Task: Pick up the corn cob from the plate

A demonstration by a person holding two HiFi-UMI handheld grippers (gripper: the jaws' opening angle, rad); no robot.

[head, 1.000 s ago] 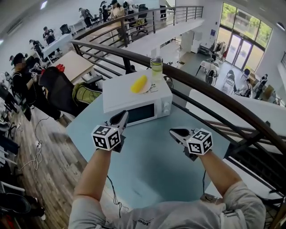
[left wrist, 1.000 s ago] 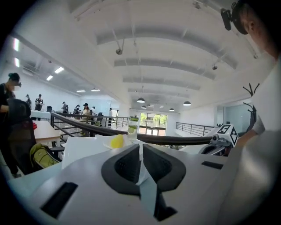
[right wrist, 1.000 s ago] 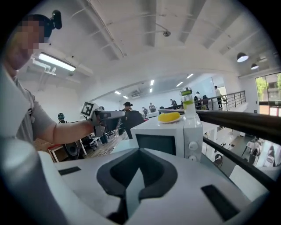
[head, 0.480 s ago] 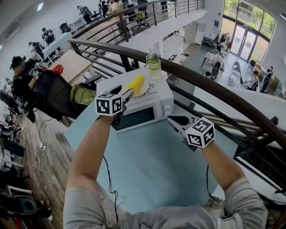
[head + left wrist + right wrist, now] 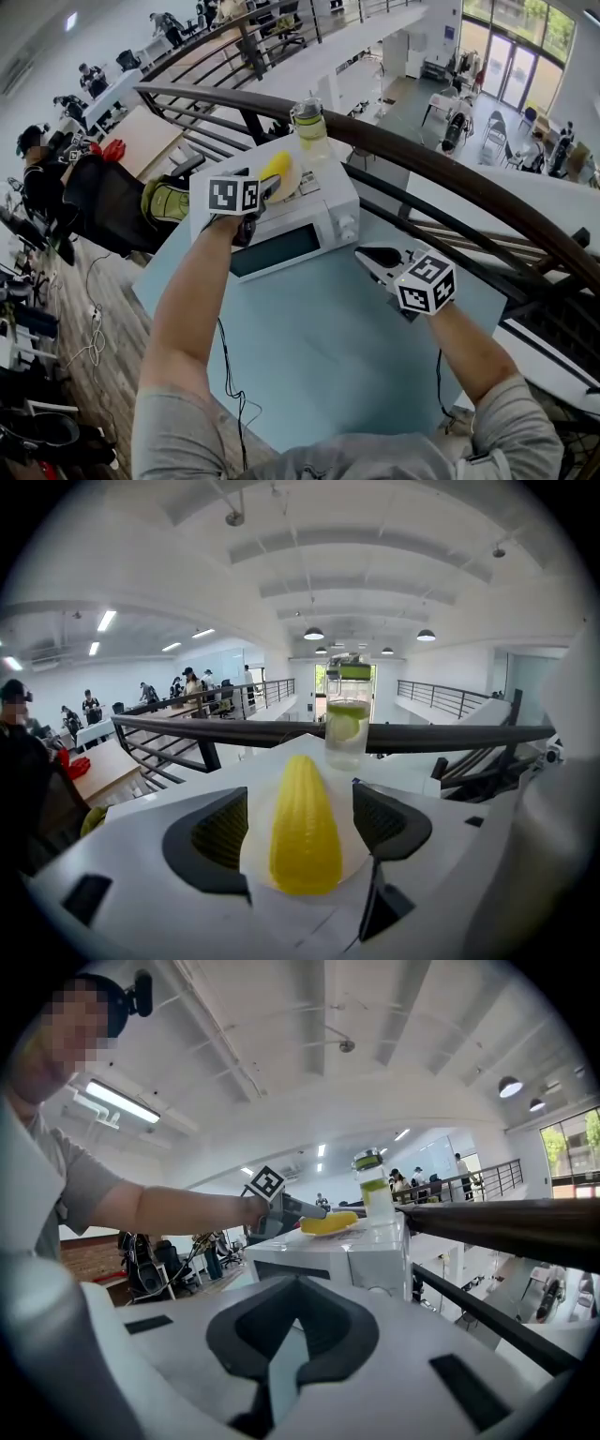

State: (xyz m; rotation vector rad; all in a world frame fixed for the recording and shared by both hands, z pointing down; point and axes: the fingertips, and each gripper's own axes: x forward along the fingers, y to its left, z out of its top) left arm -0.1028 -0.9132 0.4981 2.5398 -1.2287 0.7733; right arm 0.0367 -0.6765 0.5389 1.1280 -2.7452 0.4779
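A yellow corn cob point(image 5: 277, 165) lies on a white plate point(image 5: 292, 180) on top of the white microwave point(image 5: 281, 230). My left gripper point(image 5: 266, 190) reaches over the microwave's top. In the left gripper view its jaws are opening and stand on either side of the corn cob point(image 5: 305, 827) without pressing on it; the plate point(image 5: 255, 844) shows beneath. My right gripper point(image 5: 378, 256) hovers over the blue table, right of the microwave, shut and empty. The right gripper view shows the corn cob point(image 5: 328, 1222) and the left gripper point(image 5: 302, 1209) from the side.
A clear bottle point(image 5: 310, 127) with yellow-green liquid stands just behind the plate. The microwave sits on a round blue table point(image 5: 328, 356) beside a dark railing point(image 5: 450, 183), with a lower floor beyond it. People and desks are far off at the left.
My left gripper rose from in front of the microwave to its top, reached the corn cob and opened its jaws around it. The right gripper drifted slightly and stayed shut.
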